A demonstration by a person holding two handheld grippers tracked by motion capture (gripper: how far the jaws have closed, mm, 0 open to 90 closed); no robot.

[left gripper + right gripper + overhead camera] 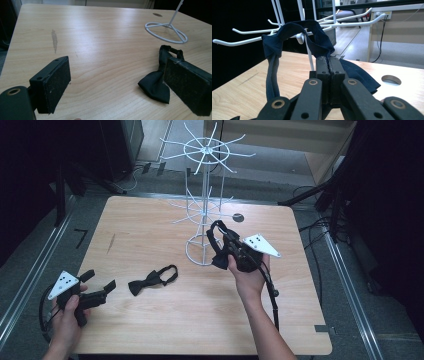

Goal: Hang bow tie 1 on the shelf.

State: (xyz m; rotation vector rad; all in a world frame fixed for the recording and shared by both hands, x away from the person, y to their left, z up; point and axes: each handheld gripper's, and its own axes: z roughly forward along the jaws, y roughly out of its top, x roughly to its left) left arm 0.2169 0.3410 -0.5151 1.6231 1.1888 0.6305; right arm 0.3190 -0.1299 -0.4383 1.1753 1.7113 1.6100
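A black bow tie (150, 281) lies flat on the wooden table (150, 230), left of centre. My left gripper (99, 280) hovers just left of it, open, with nothing between the jaws; in the left gripper view (117, 72) the bow tie (155, 85) rests by the right jaw. My right gripper (223, 236) is shut on the strap of a second, dark blue bow tie (216, 247), held up beside the white wire rack (205, 210). In the right gripper view (329, 61) the strap loop (312, 35) hangs around the tip of a rack hook (300, 37).
The rack's ring base (166, 32) stands at table centre, its hooks spreading wide at two levels. A round hole (238, 217) lies in the tabletop behind it. Dark stands and cables surround the table.
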